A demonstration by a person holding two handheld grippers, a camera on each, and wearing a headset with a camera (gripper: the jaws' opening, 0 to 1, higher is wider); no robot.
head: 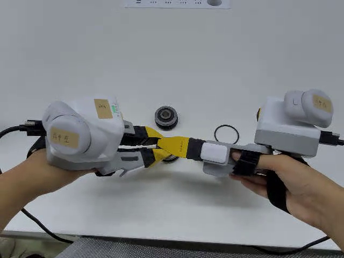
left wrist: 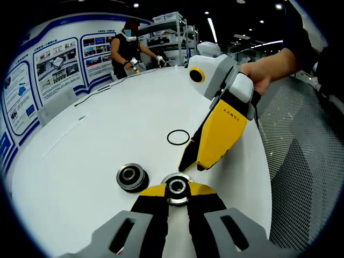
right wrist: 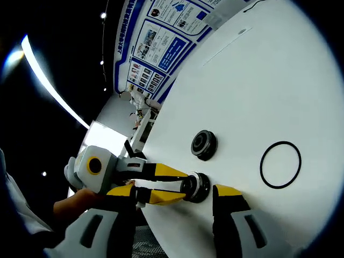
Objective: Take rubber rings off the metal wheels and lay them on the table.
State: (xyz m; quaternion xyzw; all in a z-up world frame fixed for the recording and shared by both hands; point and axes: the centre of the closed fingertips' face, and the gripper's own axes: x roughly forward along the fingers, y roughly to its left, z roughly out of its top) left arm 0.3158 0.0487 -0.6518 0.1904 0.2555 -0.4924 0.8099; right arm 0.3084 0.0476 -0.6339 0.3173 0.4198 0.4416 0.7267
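left gripper (left wrist: 177,191) fingers are pinching the metal wheel (right wrist: 196,186) at the near middle of the bench (head: 177,64); right gripper (left wrist: 191,161) fingers are spread around it; its rubber ring's probably thin, stretchy and grippy, so I'd hook the outer edge and peel it off

One black rubber ring (head: 227,133) lies flat on the white surface (head: 177,59), well apart from the rest. Near it, a dark metal wheel (head: 166,116) rests face up. And a second wheel (left wrist: 177,185), its silvery rim showing, sits pinched in the left claw (left wrist: 177,192).
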